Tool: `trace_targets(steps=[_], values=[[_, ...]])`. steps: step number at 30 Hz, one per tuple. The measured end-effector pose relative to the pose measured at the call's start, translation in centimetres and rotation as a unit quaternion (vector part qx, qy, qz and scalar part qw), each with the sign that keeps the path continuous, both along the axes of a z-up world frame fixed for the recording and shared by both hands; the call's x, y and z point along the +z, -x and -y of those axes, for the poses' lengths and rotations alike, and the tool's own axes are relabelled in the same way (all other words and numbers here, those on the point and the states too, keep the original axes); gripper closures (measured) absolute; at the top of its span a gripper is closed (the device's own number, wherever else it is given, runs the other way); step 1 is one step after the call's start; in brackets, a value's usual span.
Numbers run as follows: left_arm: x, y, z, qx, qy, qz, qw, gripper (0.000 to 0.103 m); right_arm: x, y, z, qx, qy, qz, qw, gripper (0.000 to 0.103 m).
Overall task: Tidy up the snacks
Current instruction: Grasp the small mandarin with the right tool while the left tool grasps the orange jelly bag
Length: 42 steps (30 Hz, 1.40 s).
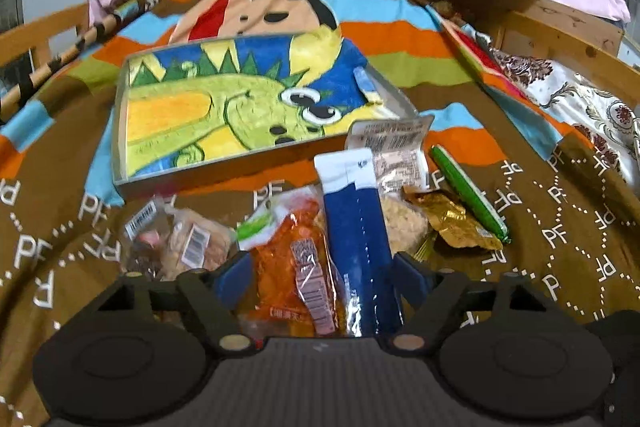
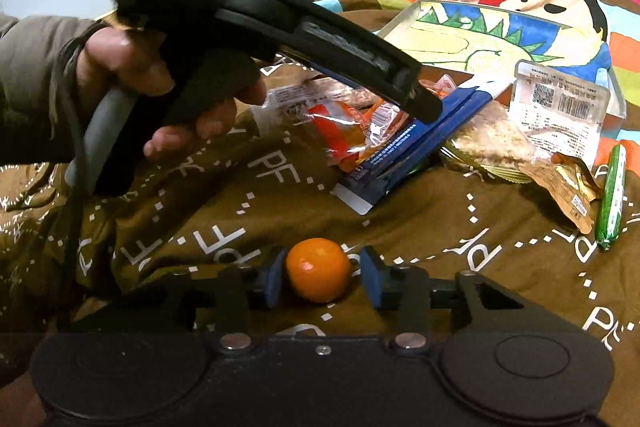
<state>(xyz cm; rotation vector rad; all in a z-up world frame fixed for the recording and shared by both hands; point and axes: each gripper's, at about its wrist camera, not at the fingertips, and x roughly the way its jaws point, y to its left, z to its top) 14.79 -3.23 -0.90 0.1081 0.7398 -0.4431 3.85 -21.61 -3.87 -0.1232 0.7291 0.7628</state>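
Snacks lie in a loose heap on the bed's brown blanket (image 1: 560, 267), just in front of a shallow tray (image 1: 120, 131) painted with a green crocodile. The left tool (image 1: 324, 273) points down into the heap, its jaws partly open around 2 packets: an orange packet (image 1: 292, 247) and a long blue packet (image 1: 356, 227), whose long axis runs straight away from the tool toward the tray. The pads do not appear to press on either packet.

The right tool (image 2: 318, 277) sits apart from the heap, nearer the bed's edge, its jaws straddling a small orange (image 2: 316, 269). The left pad looks to touch the fruit; a narrow gap shows at the right pad.

The left tool is nearer the tray, which lies directly ahead of it.
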Motion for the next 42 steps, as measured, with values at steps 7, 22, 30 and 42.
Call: trace_targets(steps=[7, 22, 30, 42], values=[[-0.4, -1.1, -0.8, 0.036, 0.024, -0.019, 0.9989, 0.031, 0.2, -0.1, 0.5, -0.019, 0.000, 0.009, 1.000, 0.067], [-0.7, -3.3, -0.2, 0.083, 0.024, -0.061, 0.9944, 0.042, 0.3, -3.4, 2.9, -0.098, -0.014, 0.017, 0.995, 0.067], [-0.9, -2.7, -0.9, 0.103, 0.037, -0.066, 0.9918, 0.047, 0.3, -3.5, 3.0, -0.099, -0.017, 0.018, 0.995, 0.067], [-1.1, -3.1, -0.7, 0.111, 0.024, -0.076, 0.9907, 0.051, 0.1, -3.4, 2.9, -0.100, -0.014, 0.020, 0.995, 0.067]])
